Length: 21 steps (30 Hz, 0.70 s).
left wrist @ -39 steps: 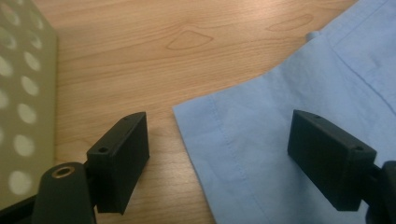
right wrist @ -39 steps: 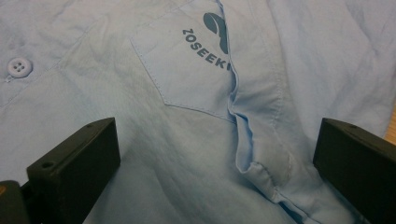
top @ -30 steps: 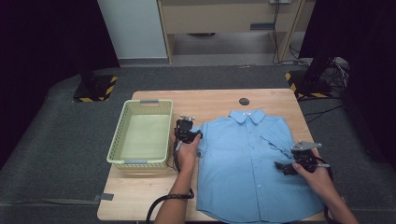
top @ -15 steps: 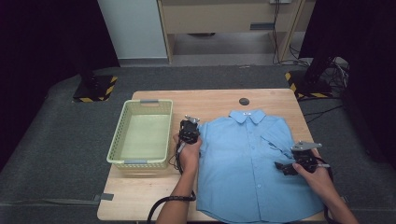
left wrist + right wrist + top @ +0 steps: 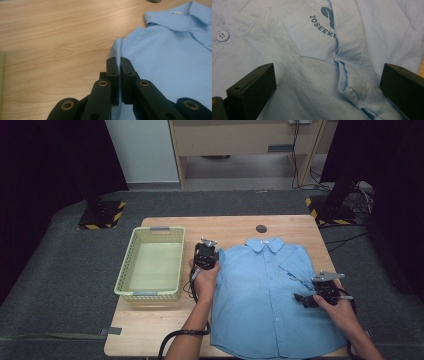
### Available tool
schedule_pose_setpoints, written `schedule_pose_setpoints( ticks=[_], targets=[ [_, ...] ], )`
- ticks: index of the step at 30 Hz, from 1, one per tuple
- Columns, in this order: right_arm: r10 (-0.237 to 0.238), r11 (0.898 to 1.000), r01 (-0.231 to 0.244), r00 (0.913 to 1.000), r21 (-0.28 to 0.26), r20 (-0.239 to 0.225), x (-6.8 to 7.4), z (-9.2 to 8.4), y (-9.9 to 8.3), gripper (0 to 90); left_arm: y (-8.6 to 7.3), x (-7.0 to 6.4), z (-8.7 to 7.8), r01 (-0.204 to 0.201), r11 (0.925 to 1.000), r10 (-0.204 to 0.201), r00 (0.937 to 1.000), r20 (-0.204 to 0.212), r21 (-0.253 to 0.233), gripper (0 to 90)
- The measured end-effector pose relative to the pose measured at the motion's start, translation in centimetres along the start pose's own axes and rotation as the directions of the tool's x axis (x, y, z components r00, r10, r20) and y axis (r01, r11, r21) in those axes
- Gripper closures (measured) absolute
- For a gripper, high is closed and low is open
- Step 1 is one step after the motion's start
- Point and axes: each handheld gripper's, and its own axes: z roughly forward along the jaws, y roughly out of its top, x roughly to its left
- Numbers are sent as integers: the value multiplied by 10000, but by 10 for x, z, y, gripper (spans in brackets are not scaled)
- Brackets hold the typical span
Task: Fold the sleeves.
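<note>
A light blue button-up shirt lies flat on the wooden table, collar at the far side. My left gripper is at the shirt's left edge, and in the left gripper view its jaws are shut on a thin fold of that edge, with the shirt spreading to the right. My right gripper rests low over the shirt's right side, open. In the right gripper view a raised crease runs between its wide jaws, below the printed chest pocket.
A pale green plastic basket stands on the table's left part, close beside my left hand. A small dark round disc sits at the table's far edge, beyond the collar. Dark floor surrounds the table, with furniture legs behind.
My left gripper has shifted a little toward the far side and risen, lifting the shirt's edge with it. The right hand has stayed where it was.
</note>
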Motion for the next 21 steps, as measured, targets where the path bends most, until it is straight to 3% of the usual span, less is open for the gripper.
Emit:
schedule_pose_setpoints(
  ticks=[14, 21],
  targets=[
    [-7, 10000, 7, 10000, 0, -2, 0, 0, 0, 9, 14, -37, 18, -430, 9983, 398, 9959, 811, 386, 883],
    [-5, 10000, 5, 10000, 0, -1, 0, 0, 0, 9, 15, -46, 32, -447, 9958, 366, 9943, 1002, 798, 879]
  ],
)
